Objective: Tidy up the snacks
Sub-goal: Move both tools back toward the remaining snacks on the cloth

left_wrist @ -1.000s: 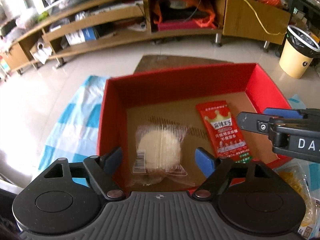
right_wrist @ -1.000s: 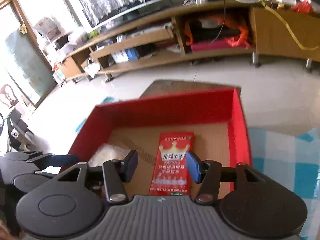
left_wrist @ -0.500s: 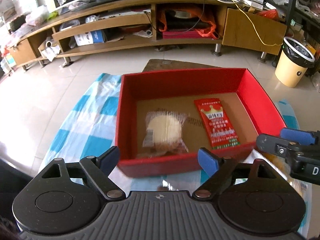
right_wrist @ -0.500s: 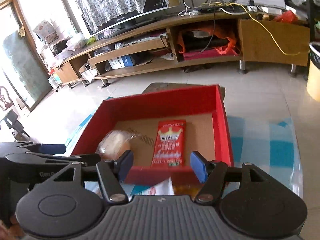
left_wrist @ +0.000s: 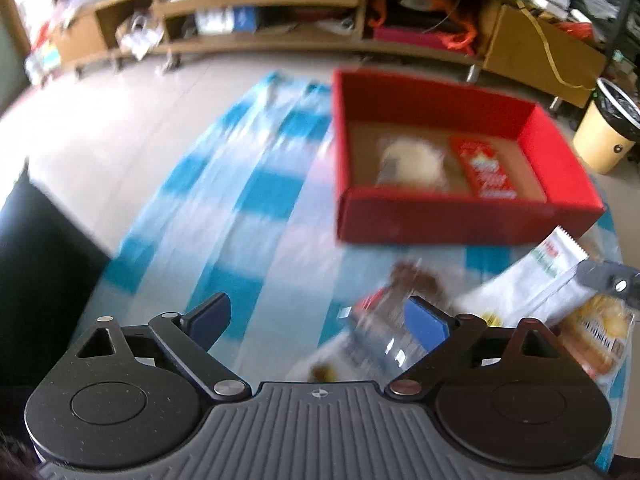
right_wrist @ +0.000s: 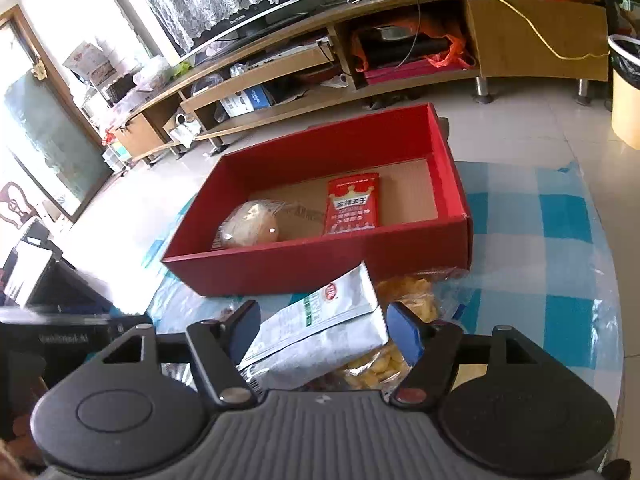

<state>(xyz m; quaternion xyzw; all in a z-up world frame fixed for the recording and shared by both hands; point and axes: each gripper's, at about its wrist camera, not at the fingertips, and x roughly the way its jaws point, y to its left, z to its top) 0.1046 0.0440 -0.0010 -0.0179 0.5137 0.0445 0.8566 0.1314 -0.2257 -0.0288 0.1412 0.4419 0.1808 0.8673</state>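
Both jaws are opening: the left gripper [left_wrist: 318,318] over blurred packets, the right gripper [right_wrist: 322,330] around, not pressing, a silver foil pouch [right_wrist: 320,336] that partly hides a yellow crisp bag [right_wrist: 408,304]. Behind, mid-frame, the red cardboard box [right_wrist: 320,268] holds a wrapped pale bun [right_wrist: 250,228] and red sachet [right_wrist: 352,204].

Left wrist view: blurred all over.
Clear-wrapped packet [left_wrist: 384,320] near red box [left_wrist: 440,220]: label unreadable.
Chips bag [right_wrist: 404,300] before the box: mostly hidden under silver pouch [right_wrist: 320,332].
Bin [right_wrist: 626,92] right of box: cut off.
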